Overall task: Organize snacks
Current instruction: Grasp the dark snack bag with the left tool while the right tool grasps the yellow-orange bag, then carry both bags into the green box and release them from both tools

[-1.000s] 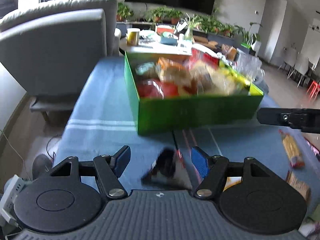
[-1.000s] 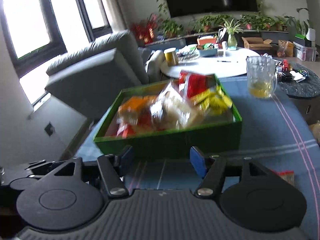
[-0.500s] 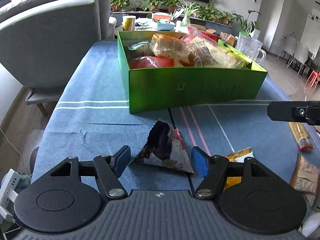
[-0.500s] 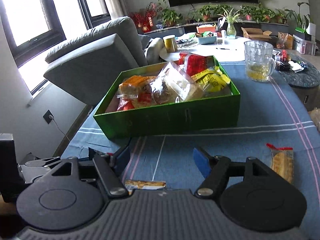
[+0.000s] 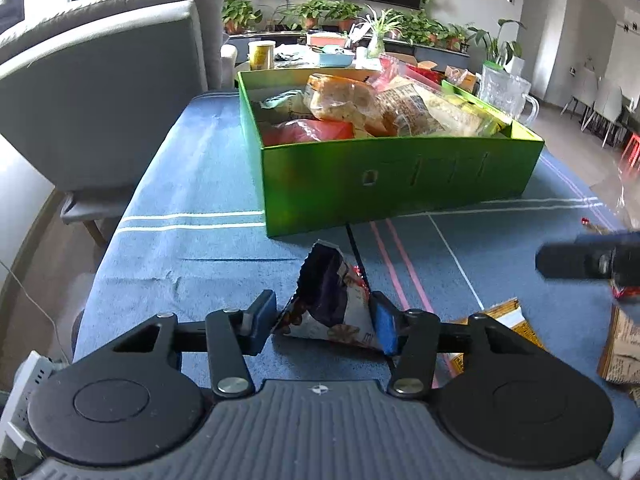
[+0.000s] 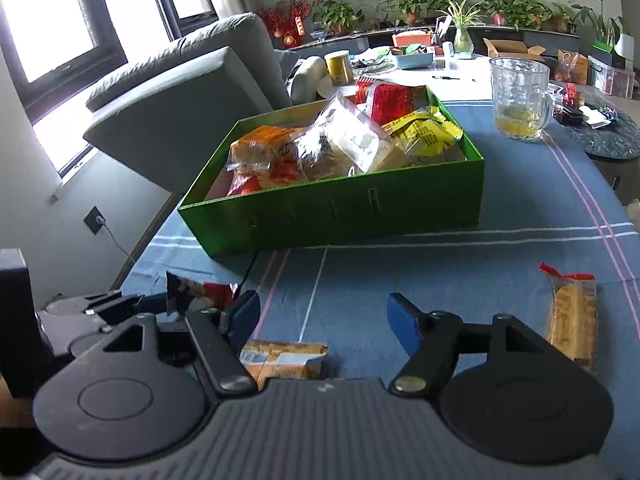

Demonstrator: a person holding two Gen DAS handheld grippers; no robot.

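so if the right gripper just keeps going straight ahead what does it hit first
Probably the green box: its near wall lies straight ahead of the open right gripper, with only bare tablecloth between. Depth is uncertain.

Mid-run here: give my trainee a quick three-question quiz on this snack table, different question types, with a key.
1. True or false: the glass mug stands inside the green box.
2. The left gripper brackets which item? A) purple triangular snack packet B) yellow snack bar C) glass mug
3. Fill in: the right gripper is ___, with only blue tablecloth between its pads.

Key: 1 false, it stands beside the box; 2 A; 3 open.
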